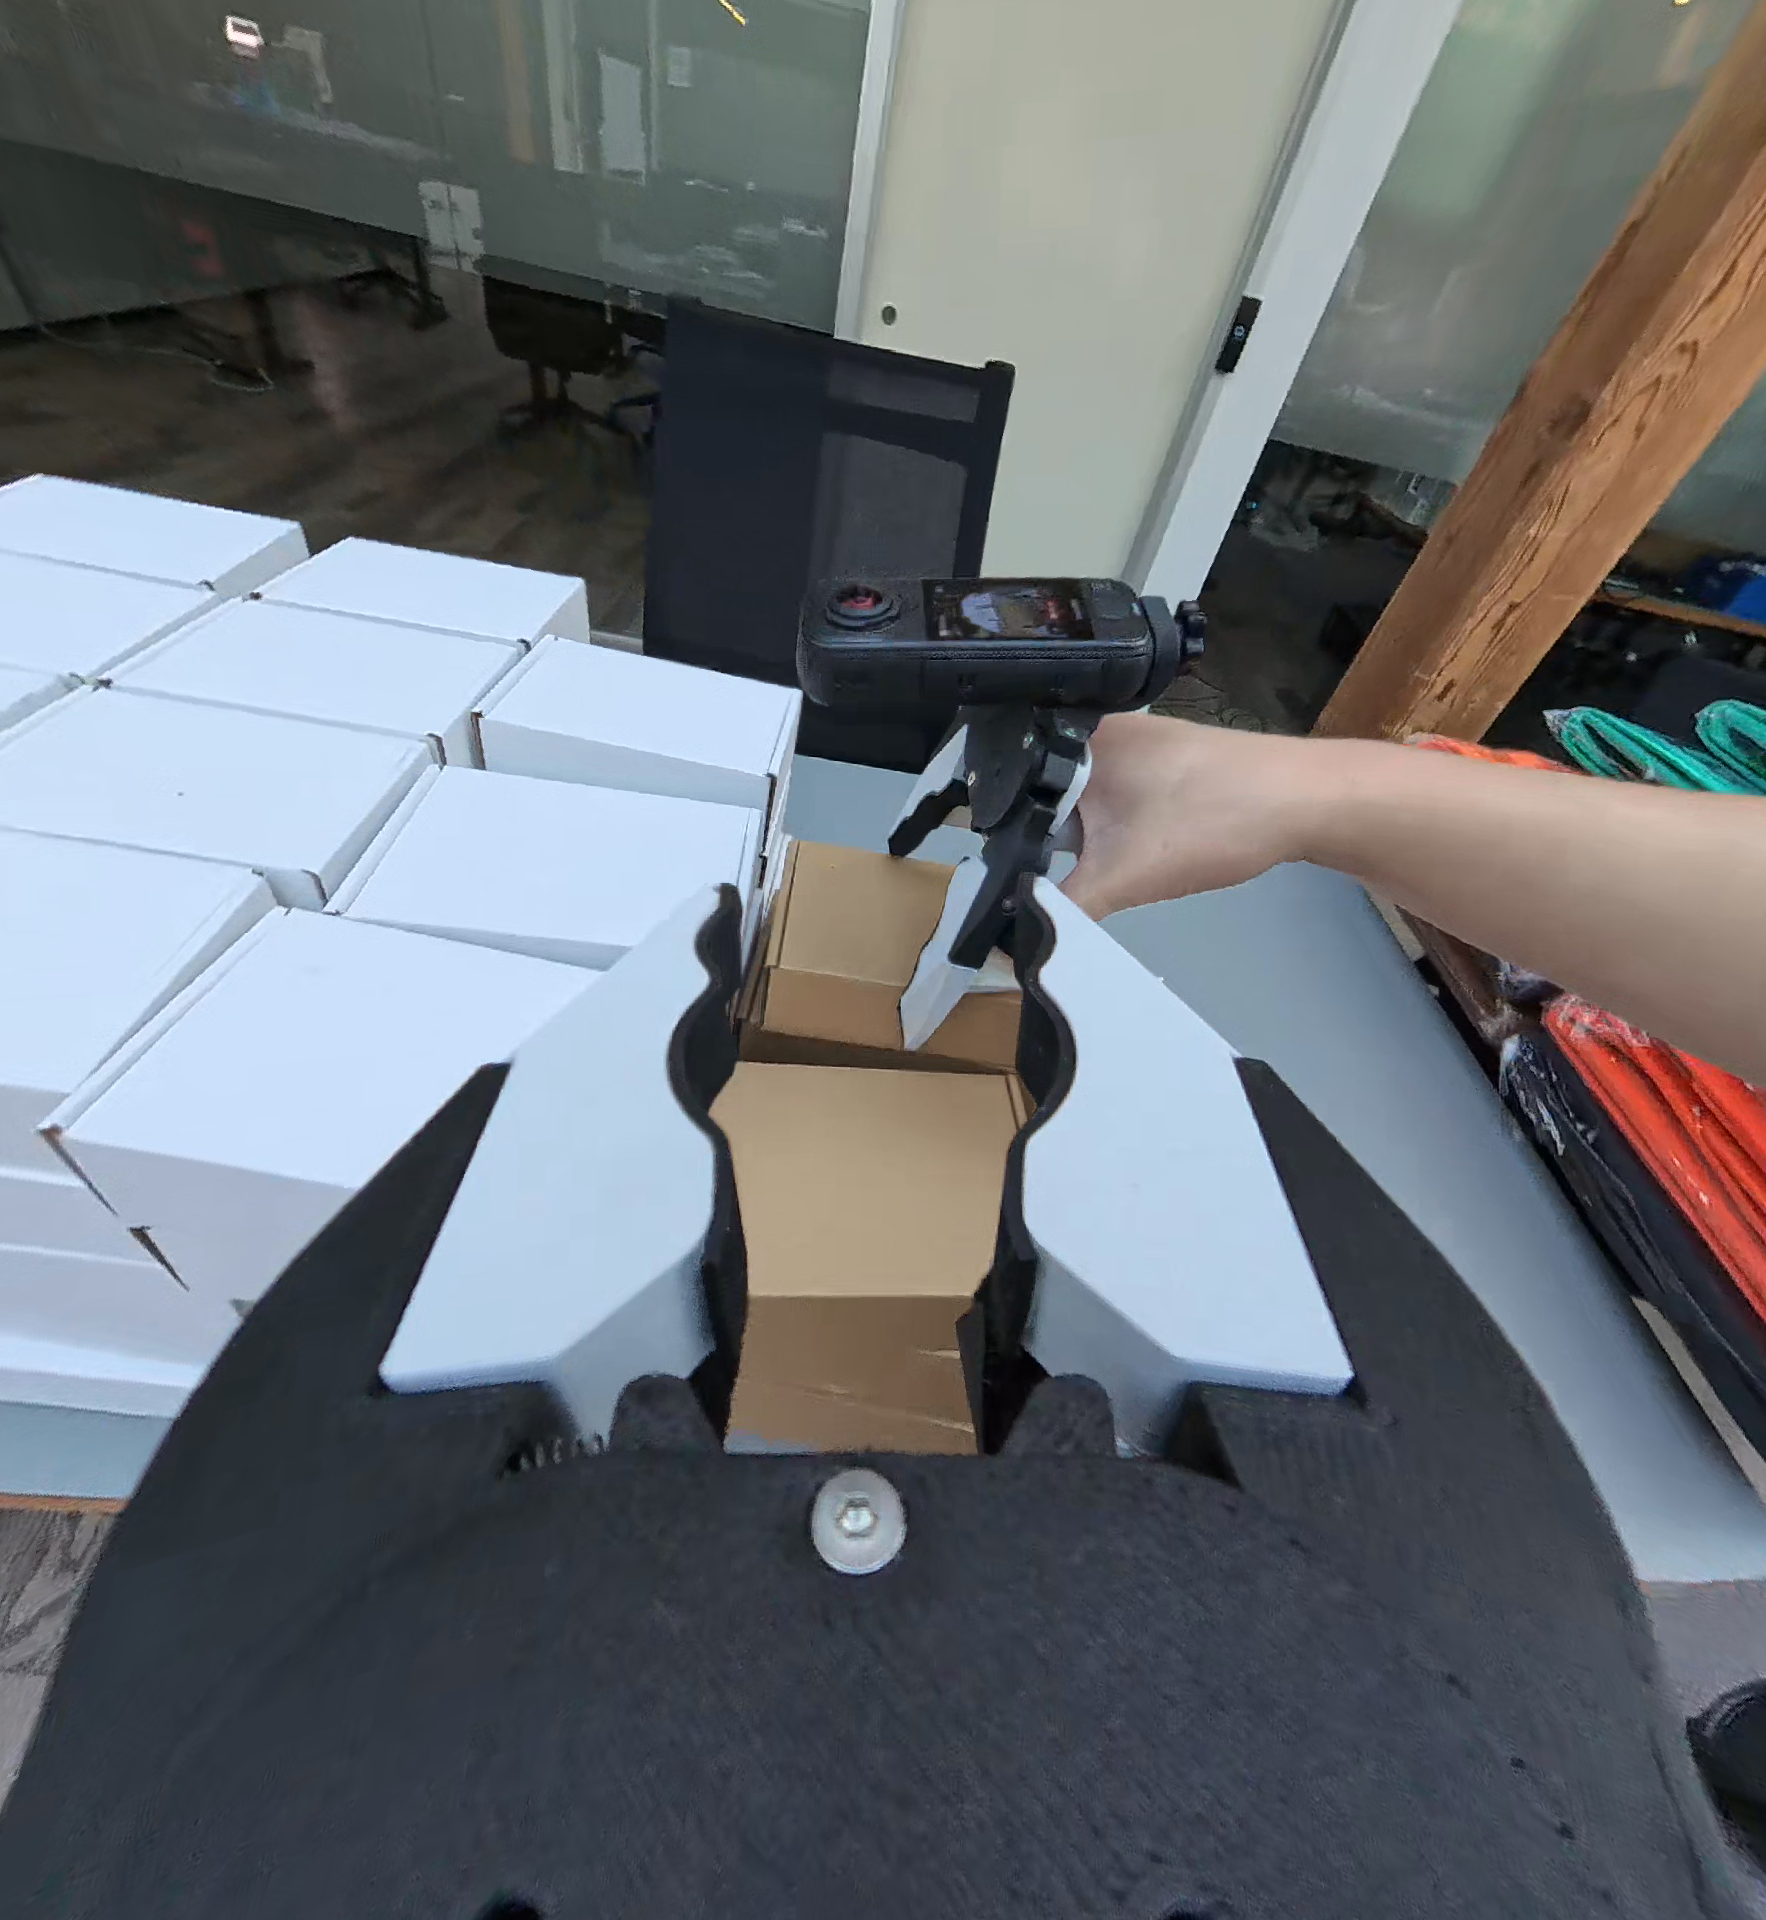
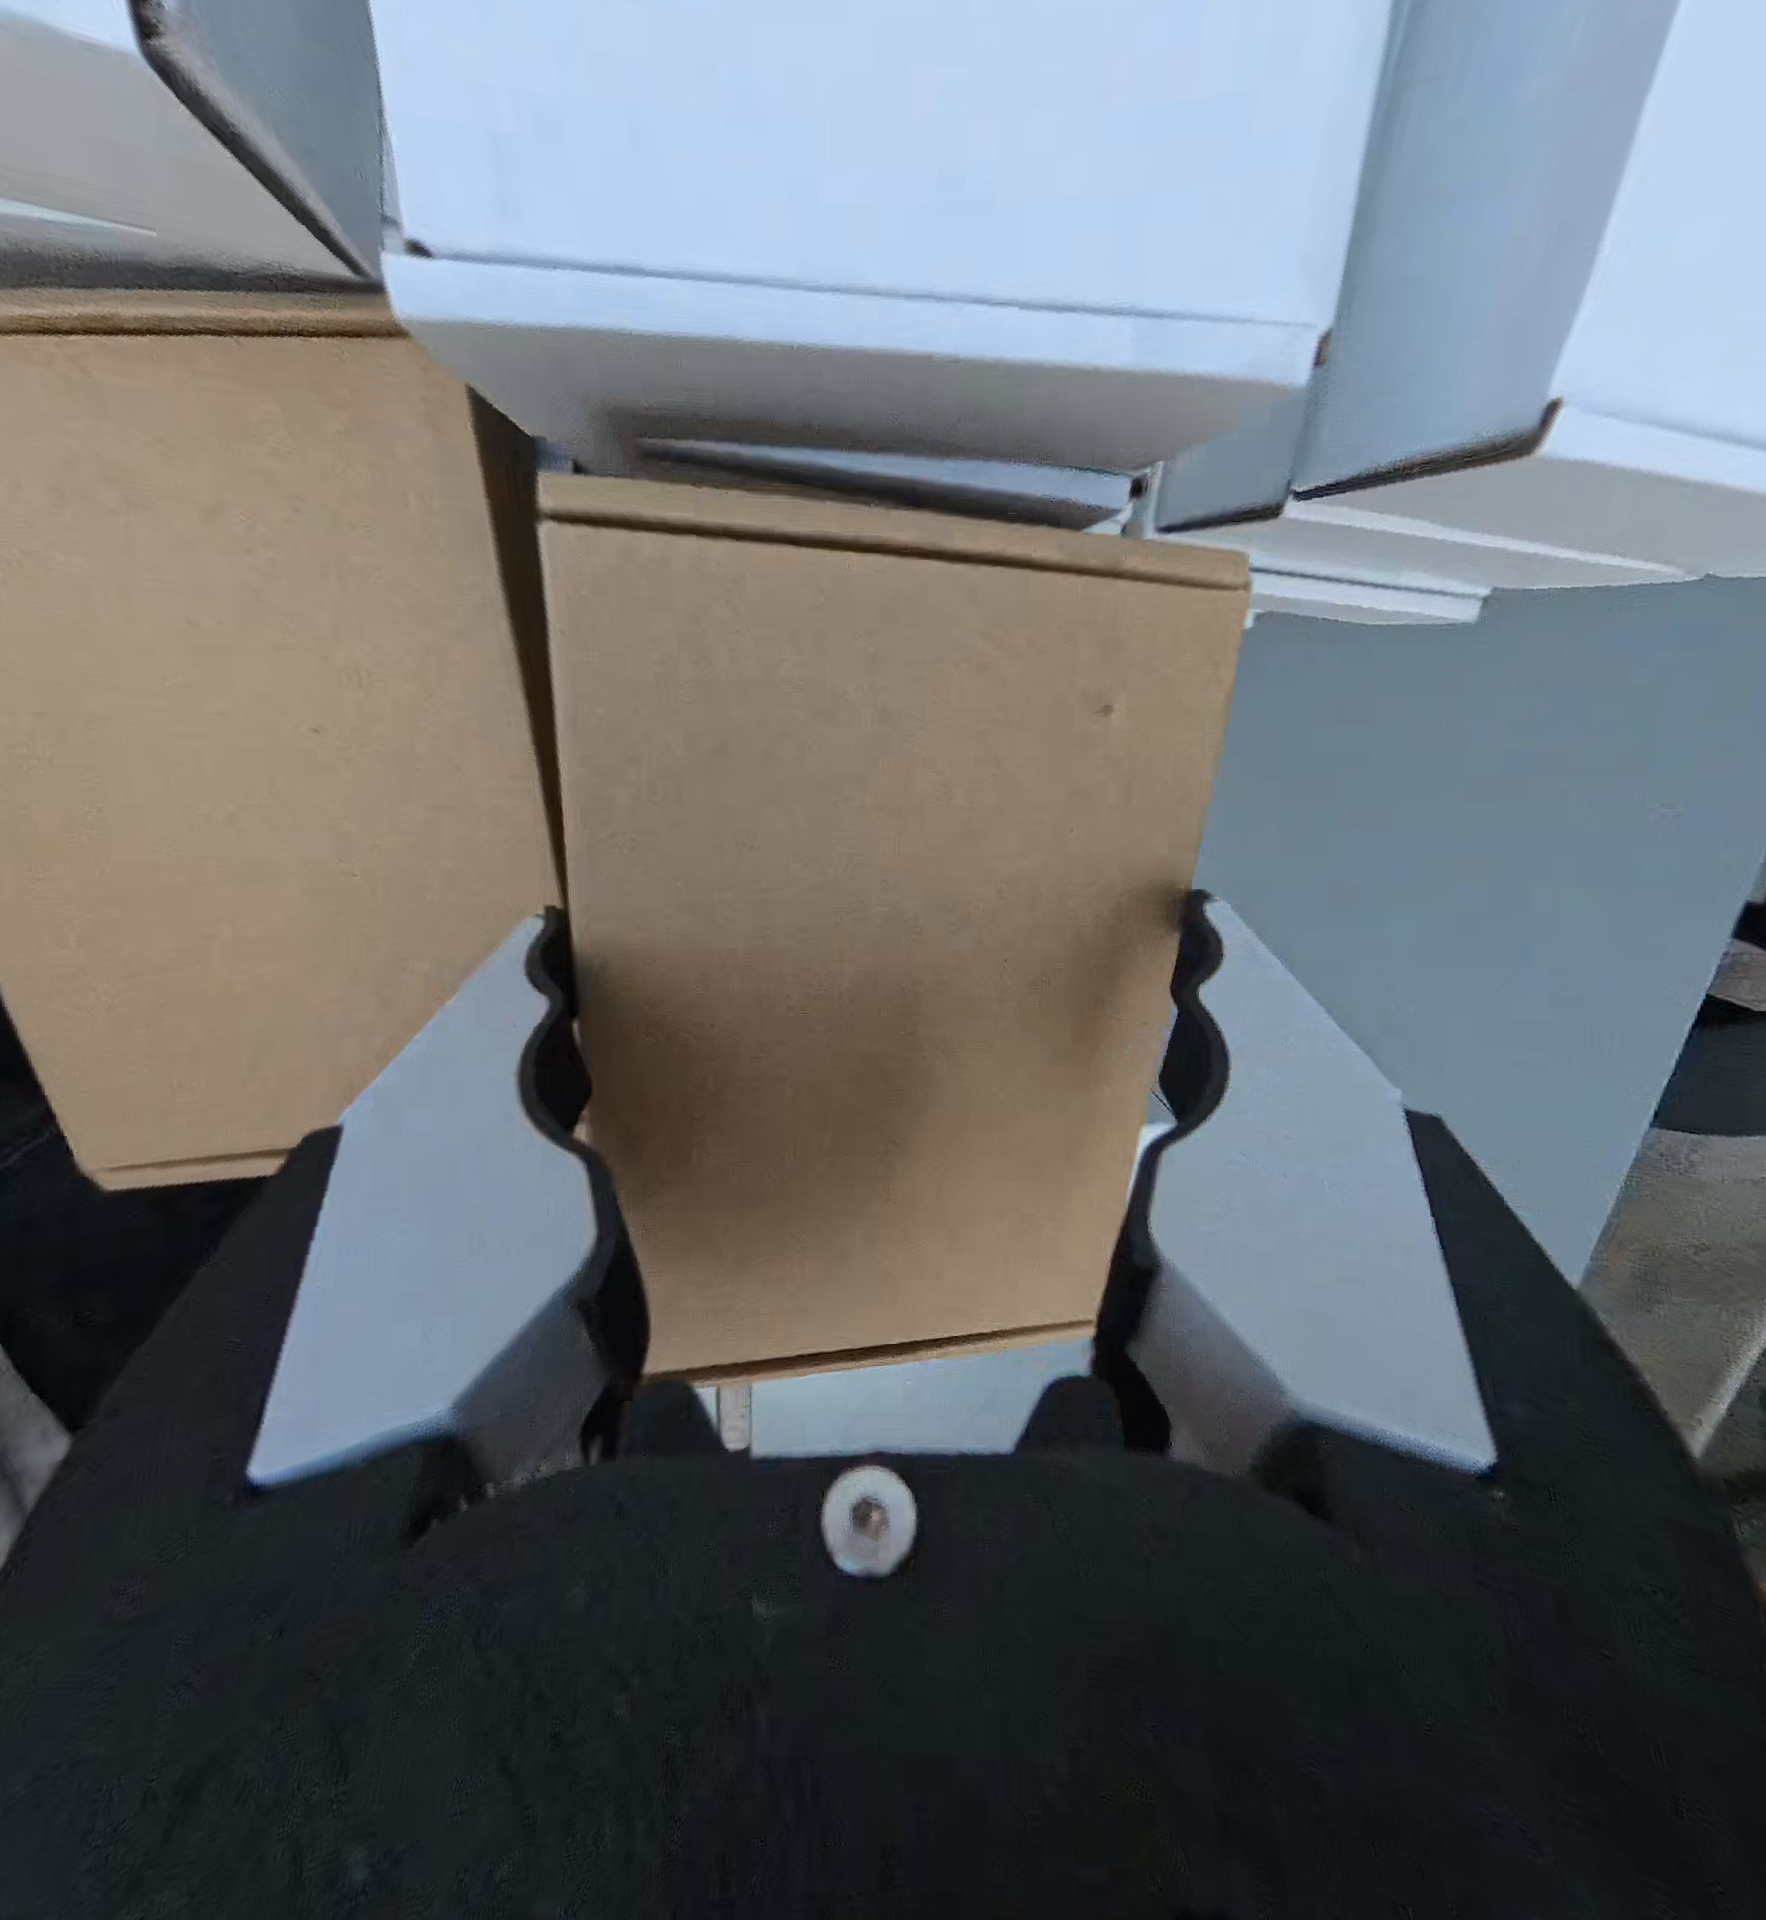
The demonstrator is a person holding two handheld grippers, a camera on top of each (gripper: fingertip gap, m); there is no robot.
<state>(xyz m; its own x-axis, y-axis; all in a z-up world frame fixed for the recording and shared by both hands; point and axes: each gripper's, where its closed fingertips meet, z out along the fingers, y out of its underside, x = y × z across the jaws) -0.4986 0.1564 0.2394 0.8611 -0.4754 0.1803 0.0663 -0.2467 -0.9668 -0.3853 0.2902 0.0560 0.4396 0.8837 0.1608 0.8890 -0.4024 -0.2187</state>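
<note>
In the left wrist view my left gripper [image 1: 879, 904] is shut on a small brown cardboard box [image 1: 858, 1195], one finger on each side of it. Just behind it stands a second brown box [image 1: 848, 914]. The right gripper [image 1: 920, 914], held by a person's hand [image 1: 1149, 821], comes in from the right and grips that box. In the right wrist view my right gripper [image 2: 871, 912] is shut on this brown box [image 2: 879, 883], pads against both its sides. The other brown box [image 2: 214, 727] stands close on its left.
Many white cardboard boxes [image 1: 287, 1039] are stacked in rows on the left of the grey table [image 1: 1274, 1039], close against the brown boxes; they also fill the far side of the right wrist view [image 2: 858, 187]. Orange and black bundles [image 1: 1689, 1143] lie off the table's right edge. A black chair [image 1: 827, 488] stands behind. The grippers' ends are close to 25 cm from one another.
</note>
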